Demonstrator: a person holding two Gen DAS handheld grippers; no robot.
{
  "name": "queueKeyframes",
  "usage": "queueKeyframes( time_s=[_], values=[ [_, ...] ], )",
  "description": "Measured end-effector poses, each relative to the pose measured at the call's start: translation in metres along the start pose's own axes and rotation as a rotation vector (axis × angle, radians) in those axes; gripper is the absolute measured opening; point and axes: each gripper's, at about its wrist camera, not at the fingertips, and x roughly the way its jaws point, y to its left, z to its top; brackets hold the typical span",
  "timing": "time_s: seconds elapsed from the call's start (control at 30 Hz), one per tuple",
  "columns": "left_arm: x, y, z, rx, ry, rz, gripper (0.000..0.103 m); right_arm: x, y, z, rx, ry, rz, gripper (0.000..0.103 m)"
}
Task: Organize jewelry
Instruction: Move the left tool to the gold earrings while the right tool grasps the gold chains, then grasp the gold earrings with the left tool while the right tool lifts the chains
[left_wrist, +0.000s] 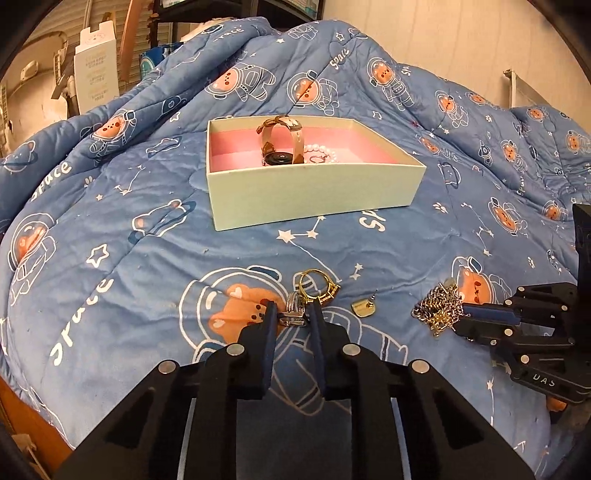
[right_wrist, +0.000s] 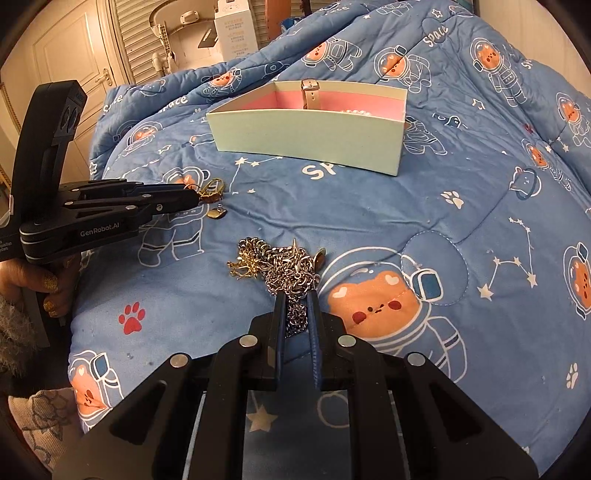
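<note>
A bunch of silver and gold rings (left_wrist: 312, 286) lies on the blue quilt (left_wrist: 147, 258). My left gripper (left_wrist: 293, 310) is shut on its silver end, and the gold hoops stick out past the fingertips. To the right sits a small gold earring (left_wrist: 364, 308). Further right, a tangled pile of silver and gold chain (right_wrist: 280, 266) has my right gripper (right_wrist: 296, 299) shut on its near strand. Beyond both stands a pale green box (left_wrist: 314, 192) with a pink lining. It holds a beige-strapped watch (left_wrist: 280, 140) and a pearl bracelet (left_wrist: 325, 151).
The quilt rises in thick folds behind the box. A white carton (right_wrist: 236, 29) and a cream door (right_wrist: 66, 55) stand past the bed's far left edge. A person's hand (right_wrist: 48, 291) holds the left gripper's handle at the left.
</note>
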Motion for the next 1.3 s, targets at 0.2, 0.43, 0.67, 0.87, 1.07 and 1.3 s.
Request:
queueKeyframes(
  time_s=[0.2,0.43,0.67,0.87,1.07,1.3],
  values=[
    [-0.012,0.002,-0.005,-0.052,-0.020,-0.015,0.017,-0.001,-0.001,0.000,0.000,-0.002,0.000,0.012],
    [-0.030,0.010,-0.016,-0.111,-0.030,0.000,0.017,-0.016,-0.002,0.005,0.026,-0.018,0.026,0.012],
    [-0.047,0.007,-0.015,-0.104,-0.046,0.022,0.017,-0.050,0.008,0.024,-0.006,-0.076,0.063,0.011],
    [-0.062,0.003,-0.005,-0.090,-0.065,0.024,0.017,-0.079,0.009,0.054,-0.027,-0.122,0.090,0.011],
    [-0.075,0.004,0.010,-0.083,-0.075,0.018,0.017,-0.105,0.012,0.086,-0.076,-0.167,0.102,0.006],
    [-0.086,0.003,0.029,-0.048,-0.104,0.025,0.017,-0.118,0.021,0.104,-0.161,-0.196,0.087,0.000]
  ],
)
